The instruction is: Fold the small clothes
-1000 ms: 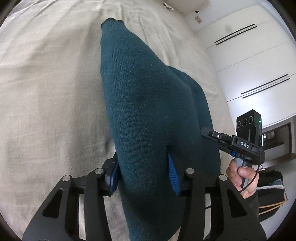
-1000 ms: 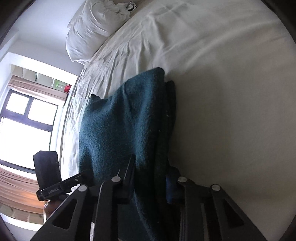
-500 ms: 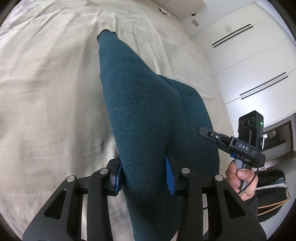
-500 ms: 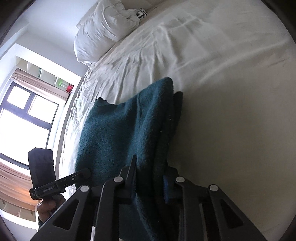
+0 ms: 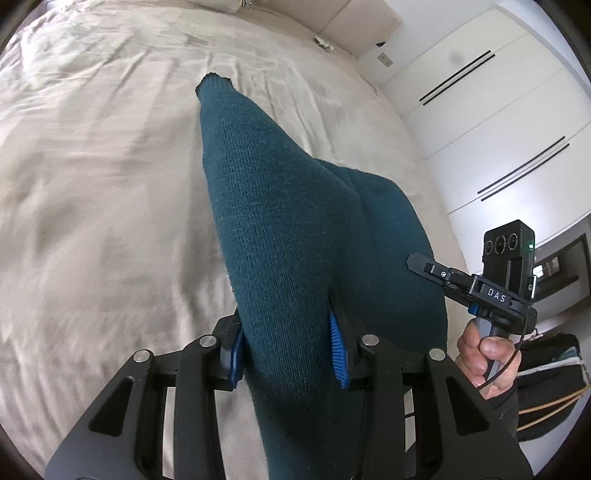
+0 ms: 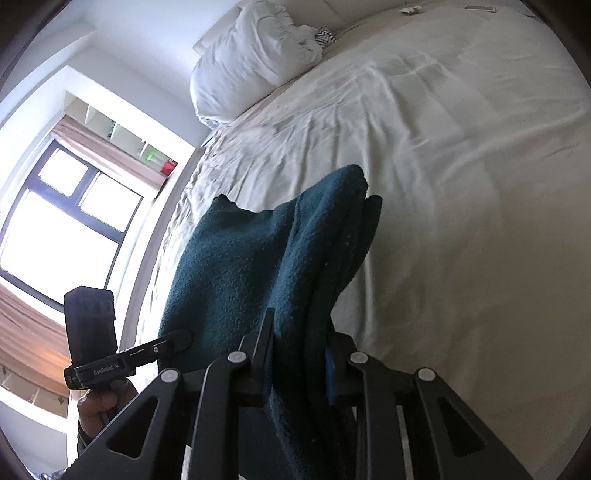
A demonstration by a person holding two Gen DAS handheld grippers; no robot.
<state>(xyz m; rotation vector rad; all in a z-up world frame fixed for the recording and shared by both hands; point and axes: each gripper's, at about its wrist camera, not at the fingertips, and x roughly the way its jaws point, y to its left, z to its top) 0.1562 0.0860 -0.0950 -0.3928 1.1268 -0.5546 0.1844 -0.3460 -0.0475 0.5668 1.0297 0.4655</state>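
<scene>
A dark teal knitted sweater (image 5: 295, 229) is held up above the beige bed sheet (image 5: 92, 184), folded into layers. My left gripper (image 5: 288, 354) is shut on one edge of it, blue pads pressed into the knit. My right gripper (image 6: 299, 365) is shut on the other edge, with several layers of the sweater (image 6: 258, 258) between its fingers. Each gripper shows in the other's view, the right one (image 5: 476, 284) at the right and the left one (image 6: 122, 358) at the lower left. The sweater's far end hangs towards the bed.
A white crumpled duvet (image 6: 255, 59) and a striped item (image 6: 325, 35) lie at the head of the bed. White wardrobe doors (image 5: 498, 122) stand beyond the bed's right side. A window (image 6: 55, 221) is on the left.
Both grippers have lifted the sweater higher off the bed, and more of the bed and room has come into view. Both grips stay shut.
</scene>
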